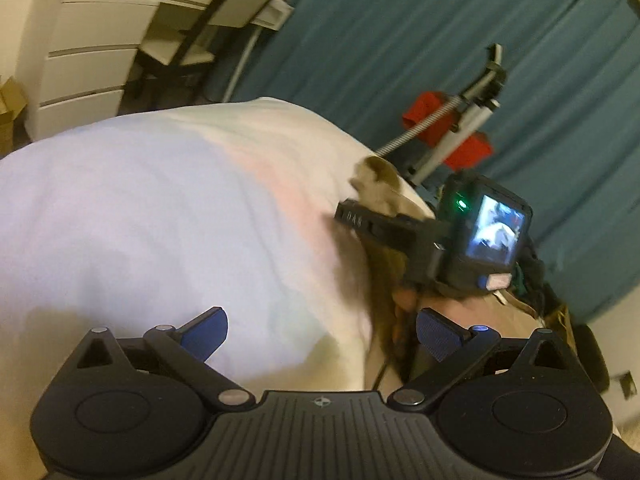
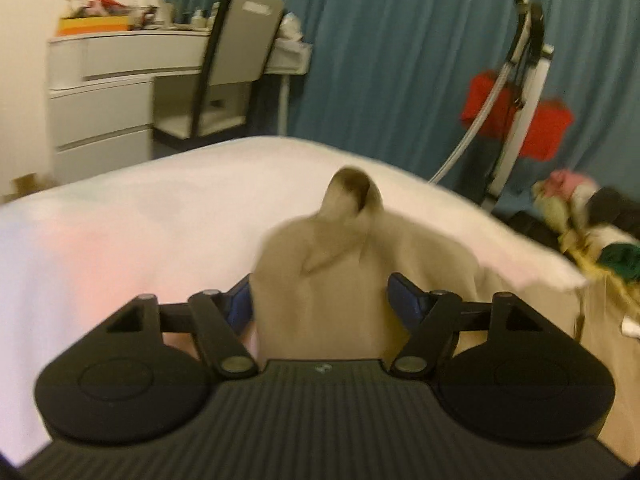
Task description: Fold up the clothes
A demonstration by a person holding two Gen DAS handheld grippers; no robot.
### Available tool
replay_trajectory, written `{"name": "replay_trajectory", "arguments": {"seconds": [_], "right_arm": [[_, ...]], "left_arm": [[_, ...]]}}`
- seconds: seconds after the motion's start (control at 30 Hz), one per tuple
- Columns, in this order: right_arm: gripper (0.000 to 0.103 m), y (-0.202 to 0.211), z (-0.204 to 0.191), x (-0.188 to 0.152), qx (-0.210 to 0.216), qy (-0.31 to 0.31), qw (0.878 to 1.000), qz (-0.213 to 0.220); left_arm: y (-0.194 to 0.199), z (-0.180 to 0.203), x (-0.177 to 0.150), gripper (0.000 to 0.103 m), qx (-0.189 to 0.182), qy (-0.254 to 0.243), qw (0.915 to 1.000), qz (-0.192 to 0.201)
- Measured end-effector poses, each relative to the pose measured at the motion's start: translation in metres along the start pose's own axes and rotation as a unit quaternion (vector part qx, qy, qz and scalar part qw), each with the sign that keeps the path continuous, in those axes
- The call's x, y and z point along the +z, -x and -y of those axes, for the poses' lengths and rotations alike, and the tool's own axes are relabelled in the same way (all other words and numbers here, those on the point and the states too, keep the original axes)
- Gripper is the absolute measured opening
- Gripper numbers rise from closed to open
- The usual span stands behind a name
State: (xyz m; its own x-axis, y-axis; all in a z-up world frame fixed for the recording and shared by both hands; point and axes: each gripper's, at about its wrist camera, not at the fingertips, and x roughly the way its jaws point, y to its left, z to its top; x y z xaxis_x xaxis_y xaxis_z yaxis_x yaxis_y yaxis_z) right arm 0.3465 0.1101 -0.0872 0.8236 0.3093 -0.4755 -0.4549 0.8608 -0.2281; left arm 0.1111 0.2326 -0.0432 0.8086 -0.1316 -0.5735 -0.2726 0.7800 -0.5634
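A beige garment [image 2: 320, 248] is bunched up between the blue pads of my right gripper [image 2: 320, 300], and a fold of it sticks up above the fingers. Both pads press on the cloth. The rest of the garment trails down over the right edge of the white bed [image 2: 120, 220]. In the left wrist view the right gripper [image 1: 360, 208] reaches over the bed [image 1: 160, 220] with the beige garment [image 1: 376, 180] poking out past its fingers. My left gripper [image 1: 322, 336] hangs open above the bed's right edge, with nothing between its pads.
A white chest of drawers [image 2: 100, 112] and a chair [image 2: 232, 60] stand beyond the bed. A teal curtain [image 2: 380, 60] covers the back. A stand with red parts and a hose [image 2: 516, 120] is at the right, and a pile of clothes [image 2: 580, 216] lies beside the bed.
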Motion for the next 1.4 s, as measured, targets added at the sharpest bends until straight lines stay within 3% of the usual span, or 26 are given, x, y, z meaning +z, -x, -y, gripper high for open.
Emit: {"name": "replay_trajectory", "arguments": {"seconds": [0.03, 0.07, 0.3, 0.47, 0.57, 0.7, 0.83, 0.9, 0.97, 1.03, 1.17, 1.3, 1.4], "right_arm": [[0.018, -0.008, -0.001, 0.004, -0.019, 0.001, 1.0, -0.004], [0.011, -0.013, 0.001, 0.007, -0.036, -0.005, 0.999, -0.008], [0.008, 0.055, 0.066, 0.037, -0.051, -0.096, 0.99, 0.089], [0.008, 0.113, 0.158, 0.016, -0.117, -0.205, 0.962, 0.135], [0.008, 0.129, 0.217, -0.02, -0.163, -0.279, 0.938, 0.123], [0.009, 0.123, 0.271, -0.075, -0.197, -0.343, 0.916, 0.067], [0.011, 0.11, 0.291, -0.116, -0.171, -0.381, 0.908, 0.04], [0.024, 0.105, 0.294, -0.124, -0.144, -0.394, 0.908, 0.022], [0.071, 0.104, 0.291, -0.123, -0.121, -0.395, 0.911, 0.014], [0.083, 0.114, 0.284, -0.117, -0.116, -0.381, 0.917, 0.022], [0.081, 0.153, 0.268, -0.108, -0.094, -0.361, 0.928, 0.026], [0.081, 0.219, 0.249, -0.11, -0.078, -0.356, 0.931, 0.034], [0.081, 0.28, 0.234, -0.13, -0.062, -0.368, 0.927, 0.038]], "left_arm": [[-0.001, -0.003, 0.001, 0.102, 0.003, 0.002, 1.0, 0.0], [-0.001, -0.006, 0.001, 0.102, 0.007, 0.004, 1.0, 0.0], [-0.002, -0.002, 0.002, 0.102, -0.002, -0.015, 0.9999, -0.006], [0.001, 0.018, -0.01, 0.102, -0.02, -0.056, 0.998, -0.022], [0.002, 0.033, -0.023, 0.102, -0.034, -0.085, 0.9951, -0.039], [-0.004, 0.044, -0.038, 0.102, -0.053, -0.112, 0.9899, -0.068], [-0.016, 0.053, -0.05, 0.102, -0.059, -0.129, 0.9851, -0.097], [-0.021, 0.057, -0.054, 0.102, -0.059, -0.135, 0.9838, -0.102], [-0.025, 0.063, -0.056, 0.102, -0.06, -0.146, 0.9821, -0.102], [-0.028, 0.069, -0.059, 0.102, -0.064, -0.165, 0.9784, -0.106], [-0.029, 0.079, -0.068, 0.102, -0.076, -0.194, 0.9702, -0.123], [-0.024, 0.085, -0.077, 0.102, -0.095, -0.208, 0.9623, -0.147], [-0.017, 0.087, -0.08, 0.101, -0.096, -0.209, 0.9588, -0.167]]}}
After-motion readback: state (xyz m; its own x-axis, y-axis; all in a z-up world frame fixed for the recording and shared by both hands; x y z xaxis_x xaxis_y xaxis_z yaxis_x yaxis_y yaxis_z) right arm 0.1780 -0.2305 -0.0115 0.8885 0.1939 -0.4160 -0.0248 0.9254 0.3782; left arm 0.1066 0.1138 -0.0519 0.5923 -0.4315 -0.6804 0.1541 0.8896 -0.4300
